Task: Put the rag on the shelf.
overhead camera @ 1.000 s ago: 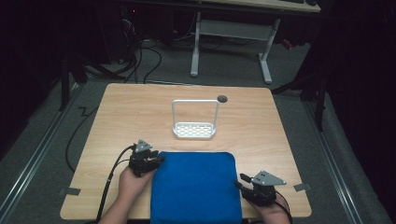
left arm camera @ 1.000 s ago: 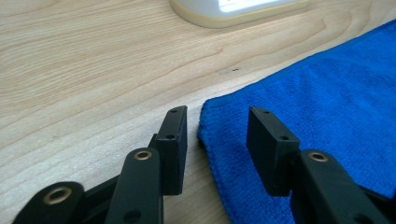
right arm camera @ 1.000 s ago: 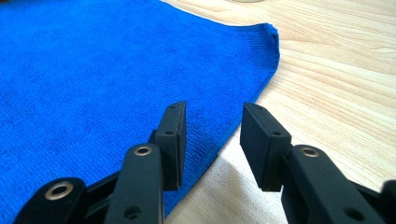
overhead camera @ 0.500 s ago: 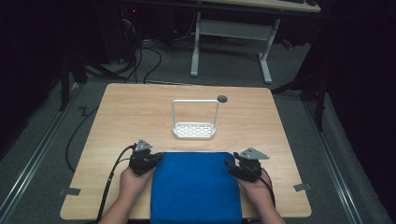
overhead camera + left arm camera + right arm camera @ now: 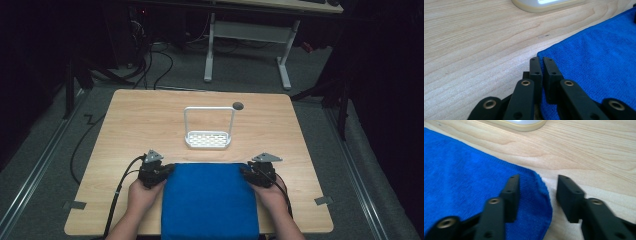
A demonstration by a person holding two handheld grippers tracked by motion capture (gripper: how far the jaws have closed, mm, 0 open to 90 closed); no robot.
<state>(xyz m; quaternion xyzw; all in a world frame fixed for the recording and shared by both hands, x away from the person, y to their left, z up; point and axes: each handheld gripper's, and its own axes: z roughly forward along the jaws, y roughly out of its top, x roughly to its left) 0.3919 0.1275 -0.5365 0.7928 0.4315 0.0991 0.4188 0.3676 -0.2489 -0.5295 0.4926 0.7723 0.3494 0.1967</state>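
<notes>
L gripper [image 5: 540,60] is already clamped on the far-left corner of the blue terry cloth [image 5: 210,200] at the table's near edge, R gripper [image 5: 537,186] has been closing but is half-open astride the far-right corner, so we pinch fully b4 lifting both evenly.

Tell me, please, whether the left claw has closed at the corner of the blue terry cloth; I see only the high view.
Observer: Yes, the left claw has just closed. Its jaws stand almost together at the corner of the blue terry cloth, though I cannot tell whether cloth is pinched.
Operator: Thank you. And the right claw?
Observer: The right claw has just been closing but is open, with one jaw over the cloth's corner and the other over the pale wooden table.
</notes>
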